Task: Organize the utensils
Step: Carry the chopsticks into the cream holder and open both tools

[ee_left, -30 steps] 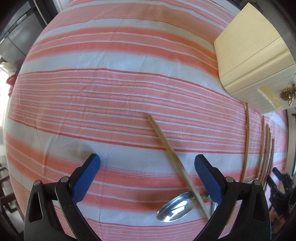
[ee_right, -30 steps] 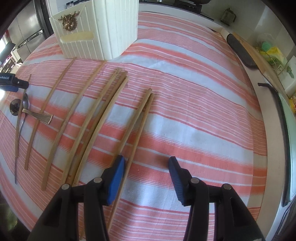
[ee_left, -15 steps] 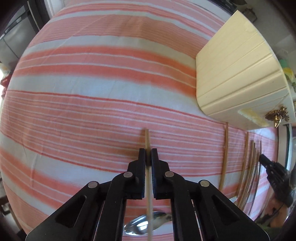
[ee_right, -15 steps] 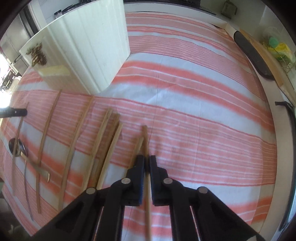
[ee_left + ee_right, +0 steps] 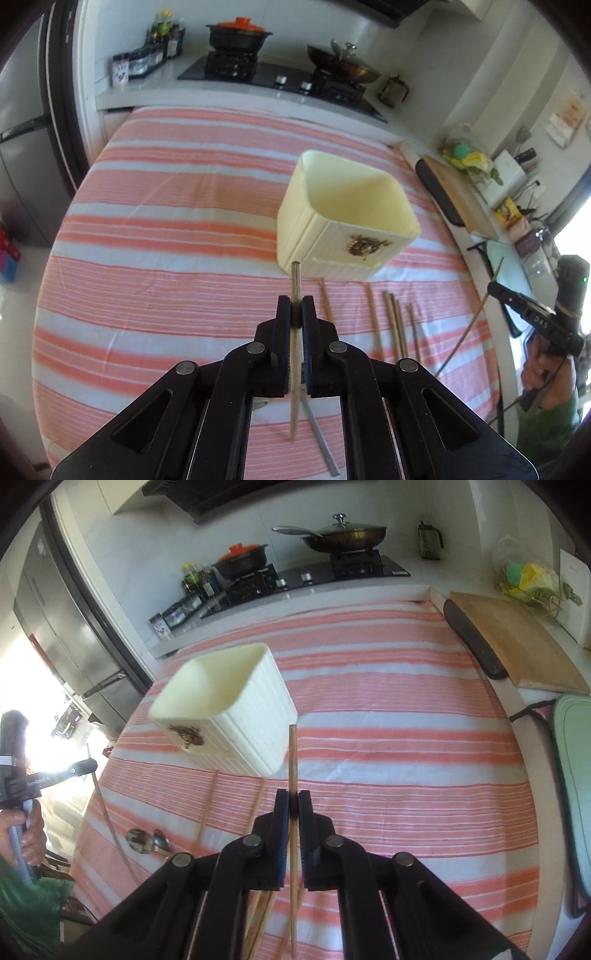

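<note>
Left gripper (image 5: pixel 296 308): jaws clamped on a single chopstick (image 5: pixel 294 354), which runs straight through the pads; its top end shows against the front wall of the box, its lower end hangs clear of the cloth
Right gripper (image 5: pixel 294 801): closed the same way on the other chopstick (image 5: pixel 292 834), held near its upper part, with a long tail hanging below the pads
Below the grippers: a metal spoon (image 5: pixel 142 841) and loose chopsticks (image 5: pixel 392 323) lie in a rough row on the striped tablecloth (image 5: pixel 177 229), well clear of both held sticks
Middle ground: cream utensil box (image 5: pixel 347 225), open-topped and apparently empty inside, standing on the cloth just beyond the row of chopsticks
Far: stove counter with a red-lidded pot (image 5: pixel 238 35) and a covered pan (image 5: pixel 345 535); no part in this step
Step in hand: carry each stick over the box mouth and drop it in
Doing it well: lift until the hanging ends can clear the near rim, or they would likely knock the box; bring the sticks close to upright over the opening; lower the tips inside before letting go, so neither bounces out; keep the two arms apart, one stick entering at a time
</note>
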Demonstrator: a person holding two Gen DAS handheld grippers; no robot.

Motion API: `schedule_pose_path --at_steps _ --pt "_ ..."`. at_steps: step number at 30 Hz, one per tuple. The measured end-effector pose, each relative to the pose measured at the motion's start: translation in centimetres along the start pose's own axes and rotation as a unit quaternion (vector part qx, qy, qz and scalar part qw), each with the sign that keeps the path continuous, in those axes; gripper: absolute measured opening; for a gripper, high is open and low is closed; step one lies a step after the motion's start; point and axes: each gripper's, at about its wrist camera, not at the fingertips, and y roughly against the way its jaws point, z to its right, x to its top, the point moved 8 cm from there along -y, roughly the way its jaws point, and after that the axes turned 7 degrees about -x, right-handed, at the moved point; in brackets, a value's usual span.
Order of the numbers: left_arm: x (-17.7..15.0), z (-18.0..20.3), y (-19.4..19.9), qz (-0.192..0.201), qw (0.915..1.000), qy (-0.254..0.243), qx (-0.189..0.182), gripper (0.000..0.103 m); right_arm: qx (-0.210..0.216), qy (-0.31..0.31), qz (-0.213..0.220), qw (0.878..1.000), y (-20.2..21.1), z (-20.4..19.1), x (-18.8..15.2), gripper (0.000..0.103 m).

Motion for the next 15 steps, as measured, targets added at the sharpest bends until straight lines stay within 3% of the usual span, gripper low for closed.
schedule_pose_path --at_steps 5,15 --pt "-0.1 2.0 3.8 0.04 0.9986 -0.022 -0.027 0.004 0.004 0.019 0.051 0.999 4.9 -3.2 -0.2 0.005" --pt "2.7 4.0 8.7 0.114 0.9914 -0.054 -0.035 0.003 0.014 0.053 0.139 0.989 10.5 -7.8 2.9 0.005"
